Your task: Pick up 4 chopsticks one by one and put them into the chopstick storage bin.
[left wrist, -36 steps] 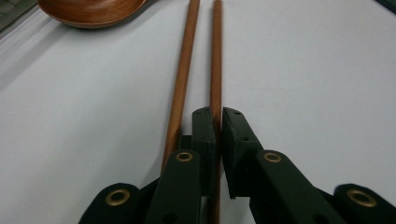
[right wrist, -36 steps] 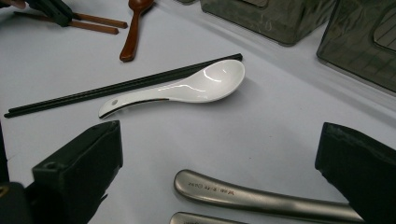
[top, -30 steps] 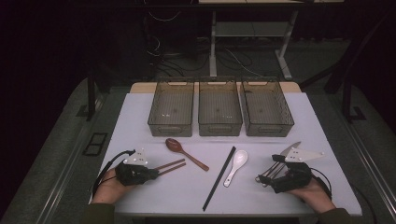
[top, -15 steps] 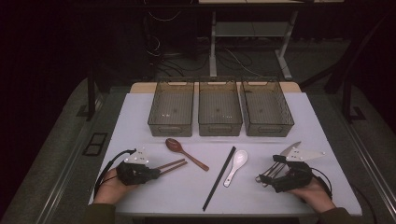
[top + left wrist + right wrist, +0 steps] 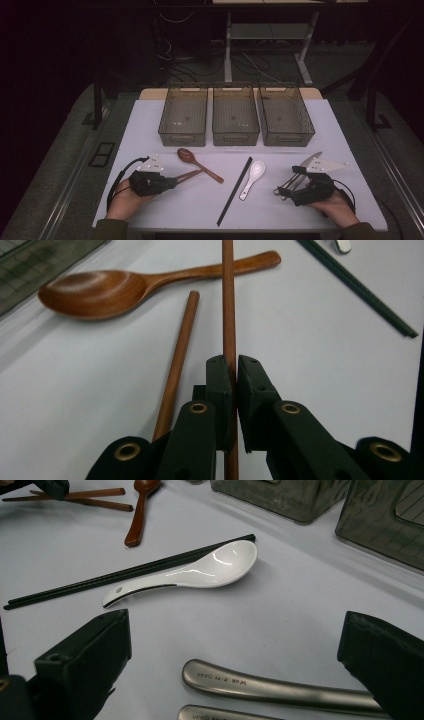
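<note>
Both grippers are being held low over the near edge of the white table in the high view: the left gripper is being pointed toward the wooden spoon, and the right gripper is being rested by some metal cutlery, with three grey bins being kept at the far side.

From the left gripper view, one wooden chopstick is being clamped between the jaws, which are closed tight on it, while its mate is being left on the table just beside.

From the right gripper view, the jaws are being held wide apart over two metal handles, nothing grasped; a white spoon is lying against black chopsticks.

Judged from this, a pick-up is being started; next, the clamped chopstick likely needs to be lifted clear and carried to a bin.
</note>
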A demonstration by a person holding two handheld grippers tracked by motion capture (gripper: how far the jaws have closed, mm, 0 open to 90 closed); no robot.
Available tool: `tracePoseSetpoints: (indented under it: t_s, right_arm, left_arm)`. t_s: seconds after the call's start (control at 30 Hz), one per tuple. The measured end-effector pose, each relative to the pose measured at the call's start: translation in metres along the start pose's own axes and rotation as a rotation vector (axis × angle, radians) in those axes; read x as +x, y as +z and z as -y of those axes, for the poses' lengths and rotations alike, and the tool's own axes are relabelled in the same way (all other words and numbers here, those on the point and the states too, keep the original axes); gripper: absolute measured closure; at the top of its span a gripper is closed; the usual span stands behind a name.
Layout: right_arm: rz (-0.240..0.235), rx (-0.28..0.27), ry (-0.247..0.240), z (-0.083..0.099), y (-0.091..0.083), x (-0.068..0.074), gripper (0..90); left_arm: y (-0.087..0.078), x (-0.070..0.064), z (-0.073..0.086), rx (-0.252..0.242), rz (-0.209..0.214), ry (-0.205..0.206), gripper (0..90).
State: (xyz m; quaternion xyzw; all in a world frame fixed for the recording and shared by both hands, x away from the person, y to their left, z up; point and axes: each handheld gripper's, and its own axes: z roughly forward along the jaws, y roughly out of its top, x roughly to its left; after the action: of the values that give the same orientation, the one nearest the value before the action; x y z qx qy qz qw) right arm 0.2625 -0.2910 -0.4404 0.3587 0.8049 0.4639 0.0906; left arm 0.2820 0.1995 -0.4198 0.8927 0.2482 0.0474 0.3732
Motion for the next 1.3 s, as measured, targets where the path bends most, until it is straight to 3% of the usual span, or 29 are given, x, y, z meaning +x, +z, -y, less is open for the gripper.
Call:
tracePoseSetpoints:
  t_s: [0.57, 1.3]
  right_arm:
    - [0.001, 0.000, -0.006, 0.000, 0.001, 0.000, 0.7]
    - [0.001, 0.004, 0.000, 0.000, 0.002, 0.000, 0.7]
  left_arm:
    - [0.003, -0.009, -0.025, -0.067, -0.005, -0.031, 83.3]
    - [-0.003, 0.002, -0.050, -0.154, -0.091, -0.100, 83.3]
